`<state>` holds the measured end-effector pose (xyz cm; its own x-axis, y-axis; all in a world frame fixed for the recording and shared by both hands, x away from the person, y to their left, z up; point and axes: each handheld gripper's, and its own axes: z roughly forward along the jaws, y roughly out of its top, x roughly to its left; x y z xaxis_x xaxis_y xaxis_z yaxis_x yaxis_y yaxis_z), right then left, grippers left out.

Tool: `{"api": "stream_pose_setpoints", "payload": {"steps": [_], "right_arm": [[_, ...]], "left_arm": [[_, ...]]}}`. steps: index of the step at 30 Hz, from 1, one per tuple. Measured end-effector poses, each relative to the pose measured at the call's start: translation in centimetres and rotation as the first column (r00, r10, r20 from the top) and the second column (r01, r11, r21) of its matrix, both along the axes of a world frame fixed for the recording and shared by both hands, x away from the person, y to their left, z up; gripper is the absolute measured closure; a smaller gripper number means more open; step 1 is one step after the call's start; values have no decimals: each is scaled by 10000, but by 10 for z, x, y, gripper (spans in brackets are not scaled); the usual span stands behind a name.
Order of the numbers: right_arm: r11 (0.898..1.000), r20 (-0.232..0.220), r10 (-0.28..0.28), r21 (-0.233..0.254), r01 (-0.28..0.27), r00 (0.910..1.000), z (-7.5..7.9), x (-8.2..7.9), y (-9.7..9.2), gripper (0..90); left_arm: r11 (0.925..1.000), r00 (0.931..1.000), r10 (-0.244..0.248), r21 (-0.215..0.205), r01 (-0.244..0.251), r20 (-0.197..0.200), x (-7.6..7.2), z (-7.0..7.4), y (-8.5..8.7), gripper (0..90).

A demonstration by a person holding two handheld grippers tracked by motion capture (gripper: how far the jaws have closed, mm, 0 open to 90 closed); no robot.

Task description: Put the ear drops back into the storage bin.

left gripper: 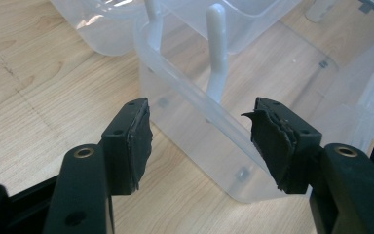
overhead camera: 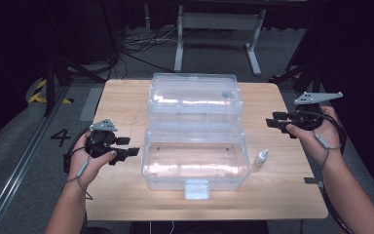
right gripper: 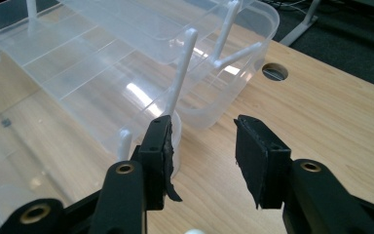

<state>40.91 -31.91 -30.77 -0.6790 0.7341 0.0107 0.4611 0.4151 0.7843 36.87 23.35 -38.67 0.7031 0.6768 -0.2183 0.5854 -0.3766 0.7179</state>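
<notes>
Light wood-grain table (overhead camera: 126, 97) with rounded corners and a round cable hole (right gripper: 274, 72) near one edge. Grey carpeted floor (overhead camera: 19, 141) around it, marked with a black numeral 4 (overhead camera: 61, 137) and yellow-black hazard tape (overhead camera: 40, 91). A metal floor rail (overhead camera: 17, 168) runs diagonally at left. White metal stand legs (overhead camera: 219, 34) beyond the table, with loose cables (overhead camera: 143, 41) on the floor. Surroundings dark; black curtains at the sides.
</notes>
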Motion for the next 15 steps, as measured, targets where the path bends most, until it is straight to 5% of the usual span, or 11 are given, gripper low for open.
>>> {"api": "stream_pose_setpoints", "payload": {"steps": [15], "right_arm": [[9958,-688,589,-665,-635,9959,-13,-11,9,575]], "left_arm": [[9999,9999,147,9,-147,-32,-4,-2,4,402]]}}
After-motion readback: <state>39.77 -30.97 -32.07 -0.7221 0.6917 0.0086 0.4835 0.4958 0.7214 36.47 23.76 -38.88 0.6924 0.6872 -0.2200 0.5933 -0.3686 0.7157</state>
